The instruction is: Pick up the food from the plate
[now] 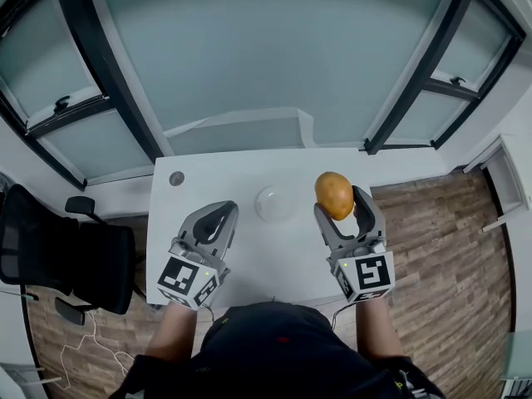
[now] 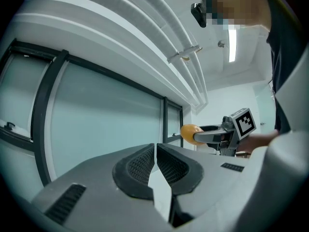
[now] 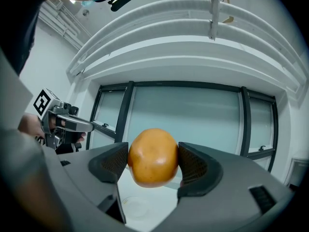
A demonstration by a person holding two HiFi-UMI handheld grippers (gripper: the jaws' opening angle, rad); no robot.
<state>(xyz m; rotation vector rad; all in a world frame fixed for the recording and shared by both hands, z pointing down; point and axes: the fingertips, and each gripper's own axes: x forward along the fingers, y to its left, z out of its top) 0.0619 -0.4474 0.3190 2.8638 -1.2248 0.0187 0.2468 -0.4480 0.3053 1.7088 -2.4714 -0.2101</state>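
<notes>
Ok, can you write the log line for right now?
right gripper: shut on food, off plate | left gripper: shut, empty | plate: bare

Orange-yellow food (image 1: 334, 194) held up, clear of the plate (image 1: 274, 203).
Rounded and smooth-skinned, the food is pinched at its sides between the right gripper's (image 1: 341, 206) jaws; the plate, a small clear round dish, lies flat on the white table (image 1: 249, 260) nearby.

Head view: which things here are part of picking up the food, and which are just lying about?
Part of the job: the yellow-brown food, clamped in the right hand-held gripper; the clear plate, empty; the white table.
Just about: the left hand-held gripper, shut on nothing; the black office chair; the round cap in the table.
</notes>
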